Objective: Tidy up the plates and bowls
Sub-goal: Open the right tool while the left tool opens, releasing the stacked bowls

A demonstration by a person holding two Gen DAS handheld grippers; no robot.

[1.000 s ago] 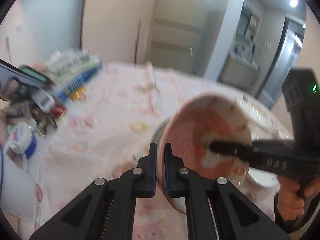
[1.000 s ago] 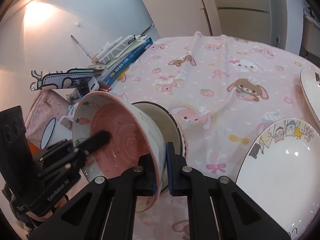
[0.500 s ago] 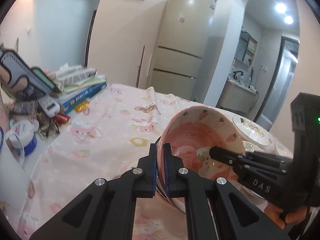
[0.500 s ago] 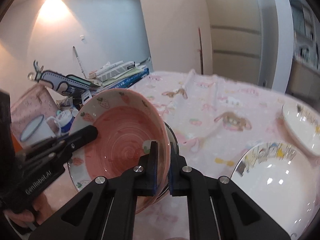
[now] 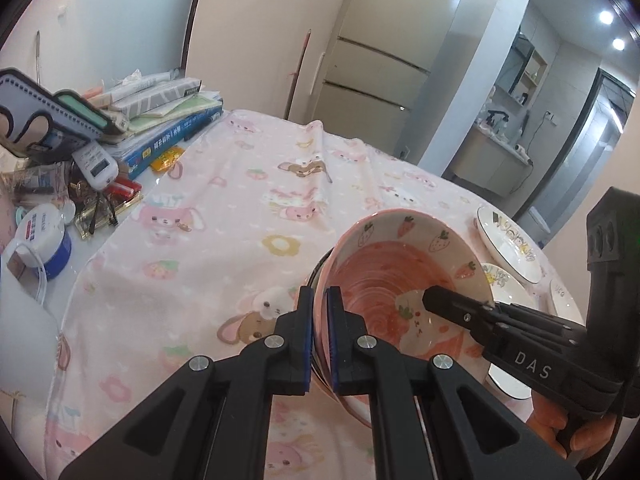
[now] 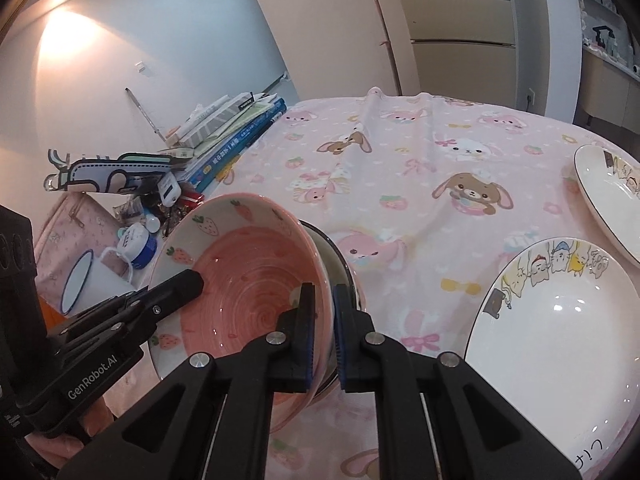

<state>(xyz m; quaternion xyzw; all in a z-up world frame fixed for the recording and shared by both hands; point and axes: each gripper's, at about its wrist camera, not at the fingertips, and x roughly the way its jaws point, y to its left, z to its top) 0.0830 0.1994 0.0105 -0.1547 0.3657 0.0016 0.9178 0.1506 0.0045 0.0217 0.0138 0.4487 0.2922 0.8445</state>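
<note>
Left gripper (image 5: 318,334): clenched on pink bowl (image 5: 404,292) rim.
Right gripper (image 6: 324,332): clenched on opposite rim.
Advice: lower both sides evenly into bowl beneath (image 6: 340,268).

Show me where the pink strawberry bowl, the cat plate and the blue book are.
pink strawberry bowl (image 6: 256,276), right wrist view, inside bottom.
cat plate (image 6: 560,344), right wrist view, white centre.
blue book (image 5: 172,140), left wrist view, spine.

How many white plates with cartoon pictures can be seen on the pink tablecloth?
3, in the left wrist view: a far plate, a middle plate behind the pink bowl, and a sliver at the table edge. More may be hidden behind the right gripper.
</note>
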